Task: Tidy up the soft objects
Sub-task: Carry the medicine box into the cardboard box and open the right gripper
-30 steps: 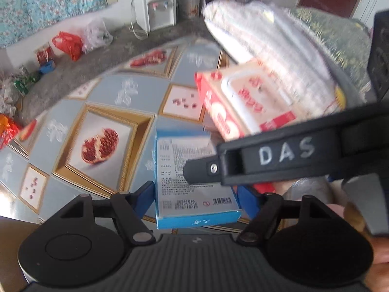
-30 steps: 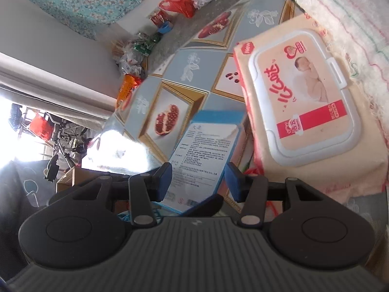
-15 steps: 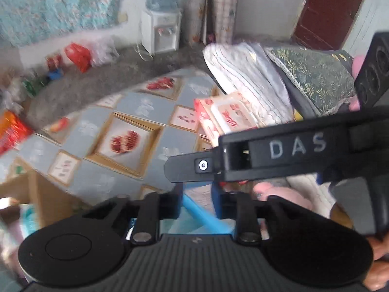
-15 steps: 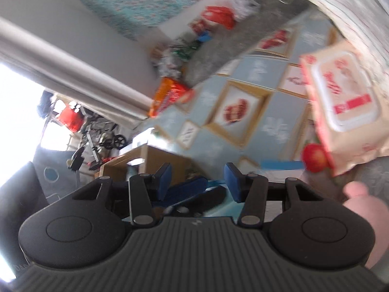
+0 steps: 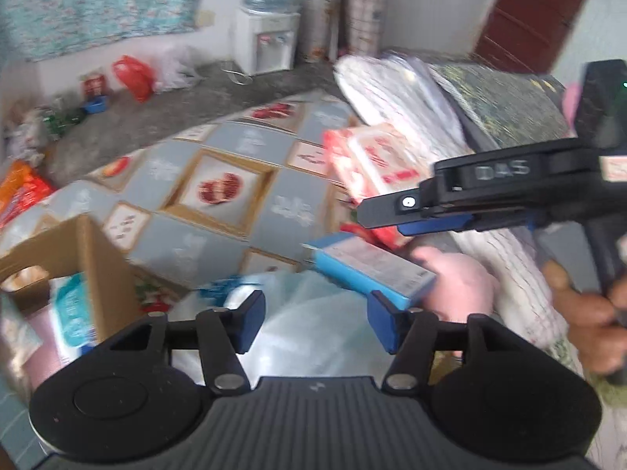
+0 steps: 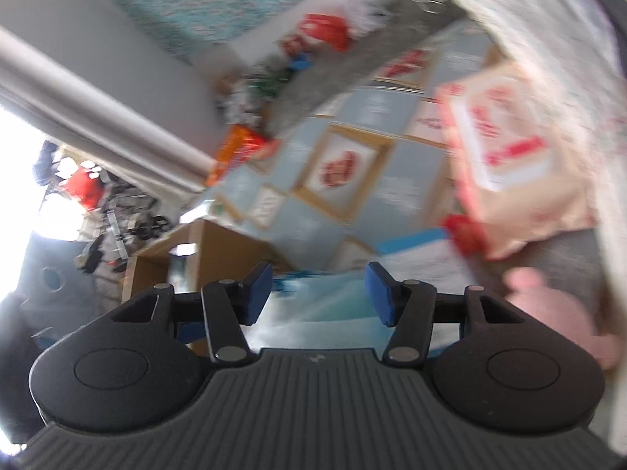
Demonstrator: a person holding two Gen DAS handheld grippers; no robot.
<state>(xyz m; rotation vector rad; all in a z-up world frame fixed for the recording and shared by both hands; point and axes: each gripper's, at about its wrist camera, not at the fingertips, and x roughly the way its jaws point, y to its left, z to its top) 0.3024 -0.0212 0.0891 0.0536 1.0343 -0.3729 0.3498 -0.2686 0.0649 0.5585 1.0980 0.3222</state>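
My left gripper [image 5: 315, 321] is open and empty above a clear plastic bag [image 5: 298, 313]. A blue box [image 5: 372, 264] lies just ahead to the right, against a pink soft toy [image 5: 458, 278]. A pink wet-wipes pack [image 5: 376, 160] leans on folded white cloth [image 5: 407, 90]. My right gripper [image 6: 317, 297] is open and empty; its fingers [image 5: 399, 205] cross the left wrist view at the right. The blurred right wrist view shows the wipes pack [image 6: 509, 149], the blue box [image 6: 415, 241] and the pink toy [image 6: 548, 313].
A cardboard box [image 5: 78, 258] with packets inside stands at the left, also in the right wrist view [image 6: 196, 250]. A quilt with pomegranate squares [image 5: 219, 188] covers the surface. A green patterned cushion [image 5: 505, 105] lies at the right. A water dispenser [image 5: 266, 39] and bags stand by the far wall.
My left gripper opened and let go of the blue box, which now lies ahead by the pink toy. Both grippers pulled back and swung left, so the cardboard box came into view.
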